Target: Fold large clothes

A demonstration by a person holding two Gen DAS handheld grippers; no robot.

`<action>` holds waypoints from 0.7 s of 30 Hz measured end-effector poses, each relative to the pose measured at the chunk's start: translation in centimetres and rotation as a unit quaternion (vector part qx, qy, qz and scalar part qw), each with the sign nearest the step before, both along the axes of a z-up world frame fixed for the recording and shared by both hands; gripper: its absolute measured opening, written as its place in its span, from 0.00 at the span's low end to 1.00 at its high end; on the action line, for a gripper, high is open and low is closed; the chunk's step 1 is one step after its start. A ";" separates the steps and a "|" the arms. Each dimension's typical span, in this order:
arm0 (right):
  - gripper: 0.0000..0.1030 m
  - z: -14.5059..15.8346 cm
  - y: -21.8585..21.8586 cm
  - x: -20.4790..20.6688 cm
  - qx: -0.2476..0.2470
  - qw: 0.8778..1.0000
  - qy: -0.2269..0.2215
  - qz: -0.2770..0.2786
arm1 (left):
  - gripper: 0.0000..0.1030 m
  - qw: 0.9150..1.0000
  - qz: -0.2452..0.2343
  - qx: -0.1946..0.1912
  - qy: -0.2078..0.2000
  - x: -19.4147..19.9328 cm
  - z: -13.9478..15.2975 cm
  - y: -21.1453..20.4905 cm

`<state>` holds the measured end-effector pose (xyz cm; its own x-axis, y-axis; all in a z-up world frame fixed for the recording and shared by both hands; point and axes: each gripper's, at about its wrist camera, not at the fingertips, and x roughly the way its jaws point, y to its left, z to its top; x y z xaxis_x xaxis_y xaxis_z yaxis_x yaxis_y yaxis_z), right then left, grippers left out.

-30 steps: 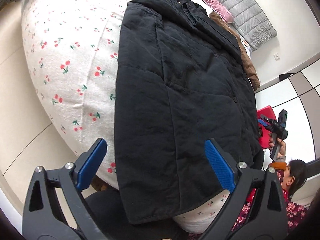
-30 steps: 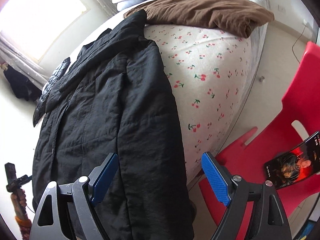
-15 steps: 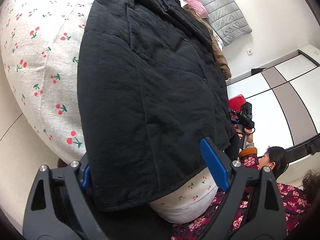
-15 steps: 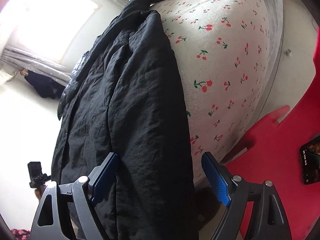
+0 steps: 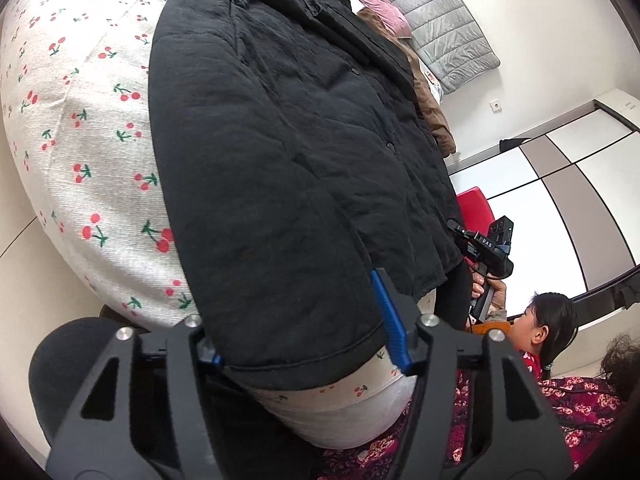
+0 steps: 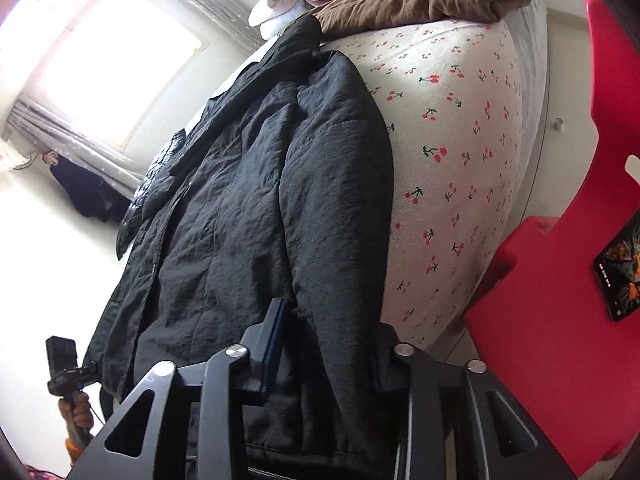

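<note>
A large black padded jacket (image 5: 288,152) lies lengthwise on the bed, its hem hanging over the near edge. It also shows in the right wrist view (image 6: 256,216). My left gripper (image 5: 300,340) has its blue-padded jaws around the jacket's bottom hem, one pad hidden under the cloth, closing on it. My right gripper (image 6: 324,344) is narrowed on the other bottom corner of the jacket, with cloth filling the gap between its jaws.
The bed (image 5: 92,128) has a white sheet with cherry print. A brown garment (image 6: 420,0) and pink pillows lie at the bed's far end. A red plastic chair (image 6: 560,320) with a phone on it stands right. A child (image 5: 548,328) sits by the bed.
Both grippers moved forward and down onto the jacket's hem and closed from wide open to gripping the cloth at its two bottom corners.
</note>
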<state>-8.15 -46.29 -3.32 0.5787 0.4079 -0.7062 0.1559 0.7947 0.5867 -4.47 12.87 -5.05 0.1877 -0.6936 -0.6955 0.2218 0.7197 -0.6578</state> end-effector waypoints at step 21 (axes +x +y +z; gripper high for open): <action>0.09 16.4 3.7 5.5 0.008 0.975 -0.220 0.015 | 0.09 0.972 0.056 -0.029 -0.227 7.6 14.6 -2.9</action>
